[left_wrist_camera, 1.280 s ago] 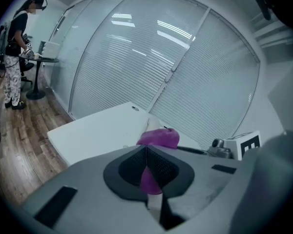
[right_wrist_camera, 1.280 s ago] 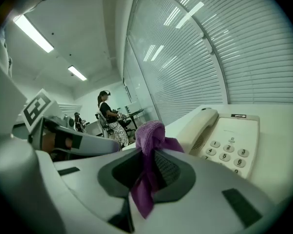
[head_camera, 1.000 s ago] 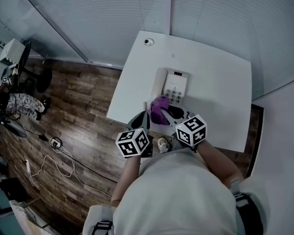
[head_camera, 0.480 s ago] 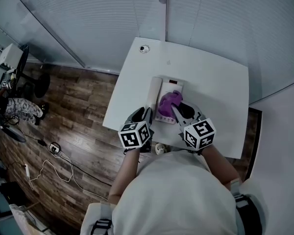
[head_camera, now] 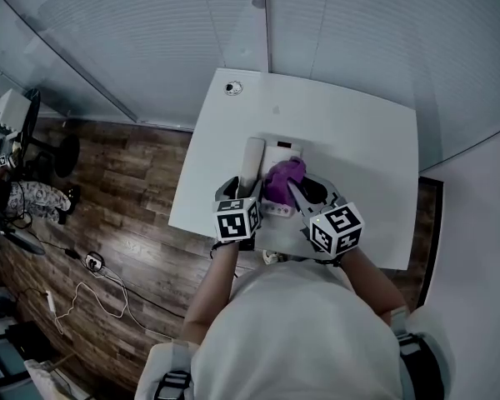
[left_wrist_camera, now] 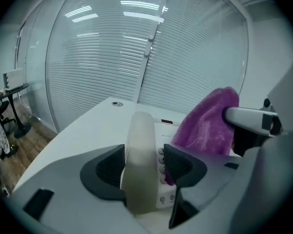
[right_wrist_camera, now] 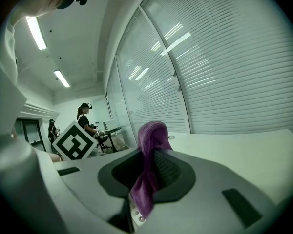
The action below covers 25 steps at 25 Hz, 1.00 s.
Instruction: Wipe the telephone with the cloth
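A white desk telephone (head_camera: pixel 283 149) lies on the white table (head_camera: pixel 358 140), its handset (head_camera: pixel 252 161) resting along its left side. My left gripper (head_camera: pixel 239 192) is at the handset's near end. In the left gripper view its jaws are opening, and the handset (left_wrist_camera: pixel 139 160) stands between the pads with small gaps either side. My right gripper (head_camera: pixel 304 192) is shut on a purple cloth (head_camera: pixel 283 177), which rests over the keypad. In the right gripper view the cloth (right_wrist_camera: pixel 149 169) hangs pinched between the pads, with phone buttons (right_wrist_camera: pixel 135 213) just below.
A round grommet (head_camera: pixel 231 88) sits at the table's far left corner. Glass walls with blinds (head_camera: pixel 150 40) close off the far side. Wooden floor with cables (head_camera: pixel 92 265) lies to the left. The table's near edge is close against the person's body.
Both grippers moved forward over the telephone. The cloth went from the near edge onto the keypad. The left gripper came up to the handset and its jaws spread around it.
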{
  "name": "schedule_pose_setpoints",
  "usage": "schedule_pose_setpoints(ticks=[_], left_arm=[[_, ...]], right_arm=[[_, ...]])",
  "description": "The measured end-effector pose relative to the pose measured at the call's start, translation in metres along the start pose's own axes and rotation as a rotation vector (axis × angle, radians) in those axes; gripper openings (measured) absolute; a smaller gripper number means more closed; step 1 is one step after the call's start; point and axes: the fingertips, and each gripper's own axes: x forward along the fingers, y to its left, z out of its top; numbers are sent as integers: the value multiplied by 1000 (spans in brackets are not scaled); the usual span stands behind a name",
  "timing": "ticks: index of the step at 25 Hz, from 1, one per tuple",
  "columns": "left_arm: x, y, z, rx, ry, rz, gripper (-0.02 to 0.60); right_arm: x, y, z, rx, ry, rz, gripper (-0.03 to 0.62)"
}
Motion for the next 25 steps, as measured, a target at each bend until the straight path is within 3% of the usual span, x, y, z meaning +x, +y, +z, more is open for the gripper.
schedule_pose_setpoints(ticks=[14,25], left_arm=[[35,5,3,163,54,78,230],[37,6,3,145,56,68,221]], right_arm=[[-4,-18,-7,41,11,-33,67],[0,-19,-7,35,19,-34,67]])
